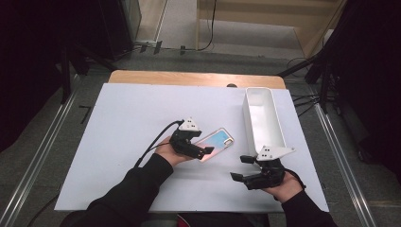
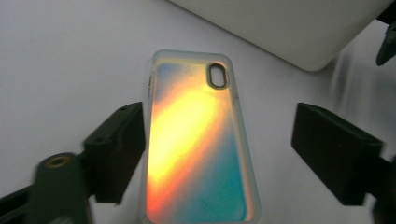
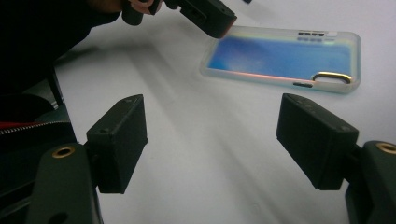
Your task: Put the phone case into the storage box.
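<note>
Iridescent phone case (image 1: 215,144), clear rim, lying flat, mid-table, camera cutout up

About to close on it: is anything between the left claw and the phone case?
Nothing visible. The left claw straddles the phone case, which lies flat on the white board between its jaws; one jaw sits at its edge.

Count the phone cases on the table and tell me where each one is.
1. The phone case lies flat on the white board, between the jaws of the left gripper and just left of the white bin.
</note>
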The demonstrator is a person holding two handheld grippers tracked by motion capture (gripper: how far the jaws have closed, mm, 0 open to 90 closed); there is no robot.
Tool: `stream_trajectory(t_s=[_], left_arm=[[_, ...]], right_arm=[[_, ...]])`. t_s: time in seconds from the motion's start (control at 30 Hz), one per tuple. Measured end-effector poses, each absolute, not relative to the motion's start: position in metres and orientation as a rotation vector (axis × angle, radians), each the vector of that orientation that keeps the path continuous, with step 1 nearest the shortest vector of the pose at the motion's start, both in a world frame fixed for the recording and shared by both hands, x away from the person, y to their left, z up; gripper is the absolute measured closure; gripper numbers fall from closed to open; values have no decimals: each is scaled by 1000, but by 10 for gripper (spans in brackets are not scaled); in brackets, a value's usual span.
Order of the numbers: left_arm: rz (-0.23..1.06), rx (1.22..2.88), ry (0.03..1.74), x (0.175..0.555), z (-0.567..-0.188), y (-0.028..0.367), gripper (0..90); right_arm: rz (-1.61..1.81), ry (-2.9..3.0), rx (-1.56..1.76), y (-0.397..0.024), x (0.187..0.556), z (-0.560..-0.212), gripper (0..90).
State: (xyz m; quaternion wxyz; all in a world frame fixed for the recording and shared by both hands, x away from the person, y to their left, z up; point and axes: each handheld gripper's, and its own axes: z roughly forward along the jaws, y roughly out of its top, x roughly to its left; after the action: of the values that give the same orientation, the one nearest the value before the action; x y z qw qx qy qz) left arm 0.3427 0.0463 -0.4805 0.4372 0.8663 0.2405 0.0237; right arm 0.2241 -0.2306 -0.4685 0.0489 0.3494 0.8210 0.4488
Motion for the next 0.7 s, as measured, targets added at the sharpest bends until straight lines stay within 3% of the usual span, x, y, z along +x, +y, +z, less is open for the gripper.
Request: stream_trajectory(t_s=[0.33, 0.7], left_arm=[[10, 2217, 616, 337, -490, 52, 858], [15, 2284, 635, 338, -498, 54, 888]], right_arm=[[1373, 2499, 1067, -231, 224, -468, 232], [1371, 2503, 1069, -231, 223, -468, 232]])
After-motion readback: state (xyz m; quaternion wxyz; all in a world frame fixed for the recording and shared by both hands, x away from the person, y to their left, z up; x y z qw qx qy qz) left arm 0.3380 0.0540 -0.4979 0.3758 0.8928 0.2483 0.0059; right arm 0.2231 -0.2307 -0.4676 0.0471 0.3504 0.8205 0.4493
